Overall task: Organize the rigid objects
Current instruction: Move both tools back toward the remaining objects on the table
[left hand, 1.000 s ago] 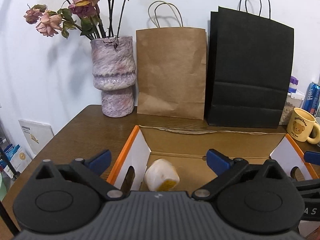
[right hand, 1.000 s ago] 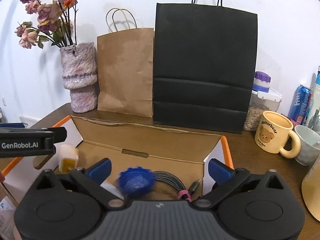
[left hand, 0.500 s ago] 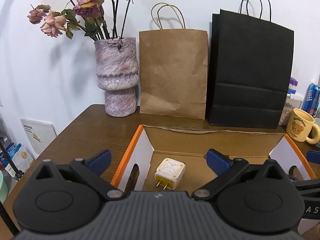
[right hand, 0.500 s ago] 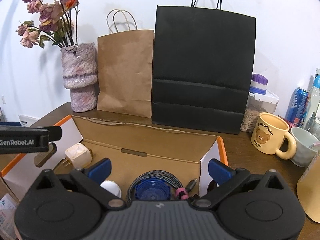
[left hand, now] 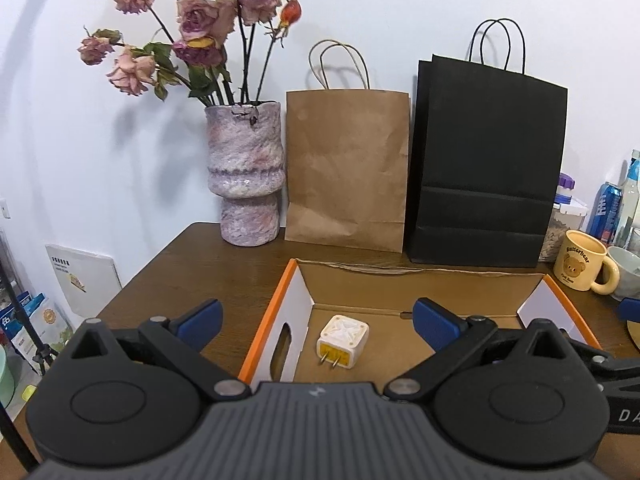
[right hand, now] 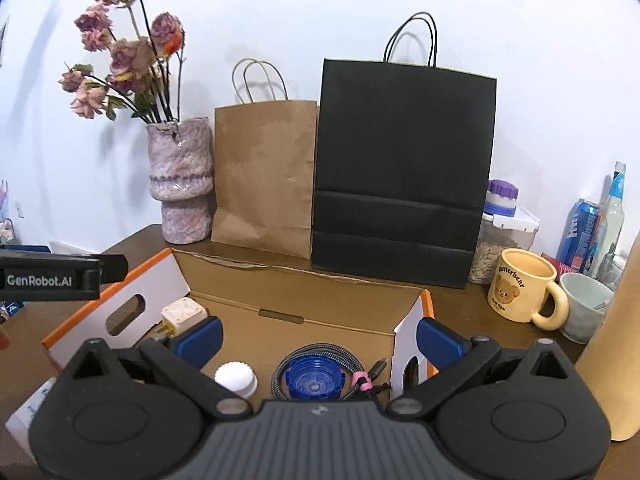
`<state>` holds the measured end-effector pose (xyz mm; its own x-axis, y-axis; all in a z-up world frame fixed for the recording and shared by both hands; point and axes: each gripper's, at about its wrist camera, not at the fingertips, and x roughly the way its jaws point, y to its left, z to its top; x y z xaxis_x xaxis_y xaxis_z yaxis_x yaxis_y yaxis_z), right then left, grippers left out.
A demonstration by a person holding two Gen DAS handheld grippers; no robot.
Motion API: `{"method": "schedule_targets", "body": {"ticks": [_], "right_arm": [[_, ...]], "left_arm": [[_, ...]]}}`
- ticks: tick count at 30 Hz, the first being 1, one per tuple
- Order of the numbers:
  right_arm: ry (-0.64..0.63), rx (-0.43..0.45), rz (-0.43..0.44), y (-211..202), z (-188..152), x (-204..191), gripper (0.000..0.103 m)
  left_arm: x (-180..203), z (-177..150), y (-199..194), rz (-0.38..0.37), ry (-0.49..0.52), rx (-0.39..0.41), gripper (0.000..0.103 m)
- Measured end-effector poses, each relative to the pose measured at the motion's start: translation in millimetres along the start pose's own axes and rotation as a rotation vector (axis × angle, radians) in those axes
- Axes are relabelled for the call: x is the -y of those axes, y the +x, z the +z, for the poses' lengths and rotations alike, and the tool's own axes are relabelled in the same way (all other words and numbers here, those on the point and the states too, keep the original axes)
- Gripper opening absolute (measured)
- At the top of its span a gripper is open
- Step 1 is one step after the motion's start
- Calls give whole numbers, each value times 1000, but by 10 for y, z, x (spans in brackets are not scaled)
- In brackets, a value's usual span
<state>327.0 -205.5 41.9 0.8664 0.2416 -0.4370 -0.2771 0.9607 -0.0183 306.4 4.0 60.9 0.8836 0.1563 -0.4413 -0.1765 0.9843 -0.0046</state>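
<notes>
- Both jaws wide apart, nothing held: left gripper (left hand: pixel 316 314) and right gripper (right hand: pixel 319 330) each up above the cardboard box (right hand: pixel 304 300).
- Inside the box, by its left wall: white plug (left hand: pixel 342 341), lying flat, two metal prongs pointing at the near side.
- Inside the box, near its right wall: blue cap (right hand: pixel 314 378), sitting in the ring of a coiled cable (right hand: pixel 334 354).
- Inside the box, left of the blue cap and apart from it: white cap (right hand: pixel 236 378).
- Behind the box: brown bag (left hand: pixel 347 168), black bag (left hand: pixel 488 160) and vase (left hand: pixel 245 172) with dry flowers. Right of the box: yellow mug (right hand: pixel 524 288). All of them well clear of the box.
- Likely step now: done dropping things in, next thing to fetch not in view.
- To do it well: lift straight up and out, away from the orange rims of the box, so the box stays put.
- Keep the two grippers apart from each other over the box, no bumping.
- For the next thing: come down slow, pinch it across its flat sides, then set it on a bare spot of the box floor, not on top of the plug or the caps.
- Watch the mug on the right side while swinging out.
</notes>
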Motion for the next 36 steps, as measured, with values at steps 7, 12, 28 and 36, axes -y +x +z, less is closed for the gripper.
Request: {"method": "schedule_targets", "body": {"ticks": [7,12,28,36], "right_arm": [[3,11,2,-298,-133,-50,103],[15,15,9,-522,-264,-61,103],[15,20,41,-1167,-702,-127,103],[14,-16,46,-1310,-969,-143,103]], "left_arm": [[-23,-84,-262,-2,-3,7,103],[-74,-183,-499,-8,-14,14,103],[-171,-597,-1088,-19,11,10,103],[-273,-849,-1197,-13,5,-42,103]]}}
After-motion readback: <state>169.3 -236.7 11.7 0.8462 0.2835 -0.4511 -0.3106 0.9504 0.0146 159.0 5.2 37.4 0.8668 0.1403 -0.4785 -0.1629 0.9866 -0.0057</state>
